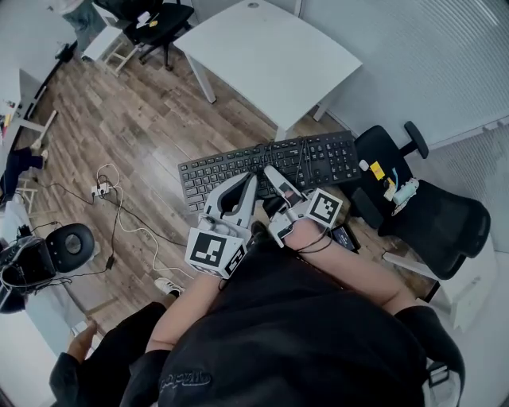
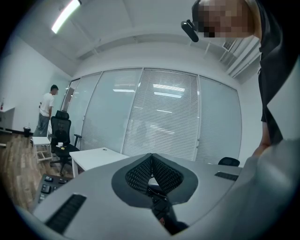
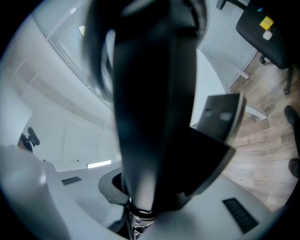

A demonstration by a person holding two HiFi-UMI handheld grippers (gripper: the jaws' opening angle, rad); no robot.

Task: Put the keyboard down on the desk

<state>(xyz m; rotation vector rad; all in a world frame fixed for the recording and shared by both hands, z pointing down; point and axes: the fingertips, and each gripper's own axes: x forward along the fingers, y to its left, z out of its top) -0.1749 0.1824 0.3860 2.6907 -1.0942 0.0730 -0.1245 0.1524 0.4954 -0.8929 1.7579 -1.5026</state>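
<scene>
A black keyboard hangs in the air over the wooden floor, just short of the white desk. My right gripper is shut on the keyboard's near edge. In the right gripper view the keyboard fills the middle as a dark slab standing between the jaws of that gripper. My left gripper reaches the same near edge beside it. In the left gripper view its jaws are shut tip to tip with nothing between them. There the keyboard's keys show low at the left and the desk lies ahead.
A black office chair with small items on its seat stands at the right, and another chair sits beyond the desk. A cable and power strip lie on the floor at the left. A person stands far off.
</scene>
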